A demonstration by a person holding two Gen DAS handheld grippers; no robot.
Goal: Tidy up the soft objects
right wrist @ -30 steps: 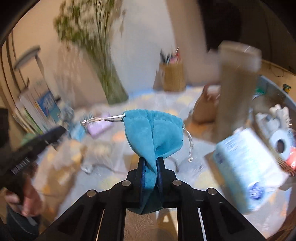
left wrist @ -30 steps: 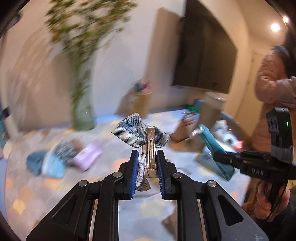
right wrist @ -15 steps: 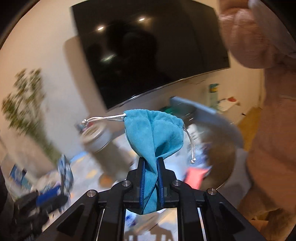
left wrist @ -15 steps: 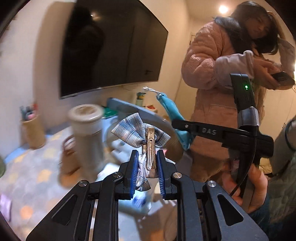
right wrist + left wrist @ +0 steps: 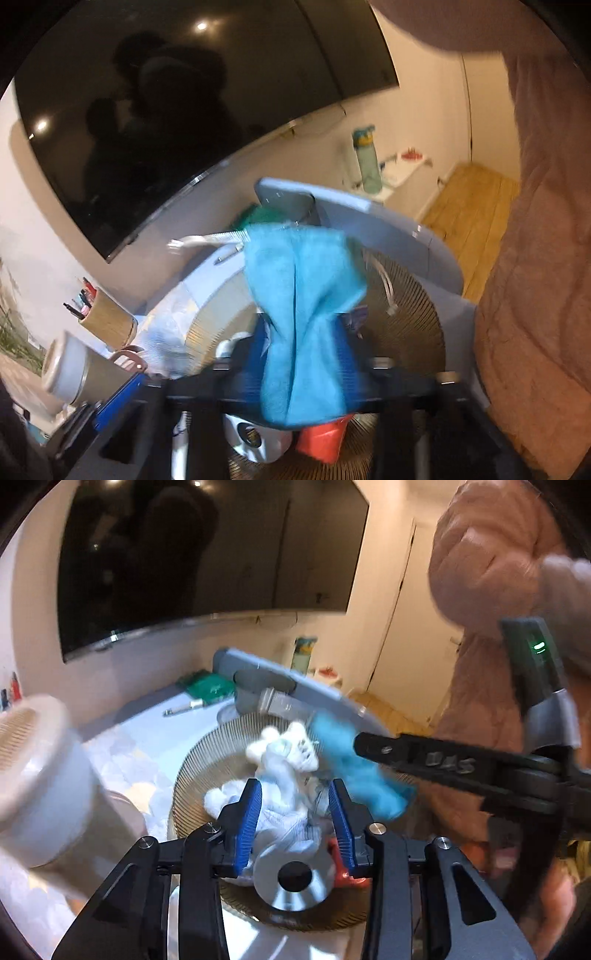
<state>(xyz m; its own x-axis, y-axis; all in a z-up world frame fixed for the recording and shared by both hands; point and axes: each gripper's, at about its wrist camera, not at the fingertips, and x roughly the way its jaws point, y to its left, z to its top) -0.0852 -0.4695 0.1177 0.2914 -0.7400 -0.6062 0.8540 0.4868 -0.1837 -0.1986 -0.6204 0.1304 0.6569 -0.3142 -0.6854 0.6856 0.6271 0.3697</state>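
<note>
I'm looking past my left gripper (image 5: 295,823), whose matt black plastic fingers are carrying ribbed blue rubbery pads (image 5: 249,825), at a finely ribbed woven basket (image 5: 192,771) below them. White fluffy cloth (image 5: 284,753) is lying inside it, beside a glossy tape roll (image 5: 291,878). My right gripper (image 5: 303,354) is showing soft, napped teal cloth pouch (image 5: 303,295) between its pads, with a shiny silvery cord (image 5: 207,240) trailing left. Beyond, the TV screen (image 5: 166,110) is gleaming glossy black.
</note>
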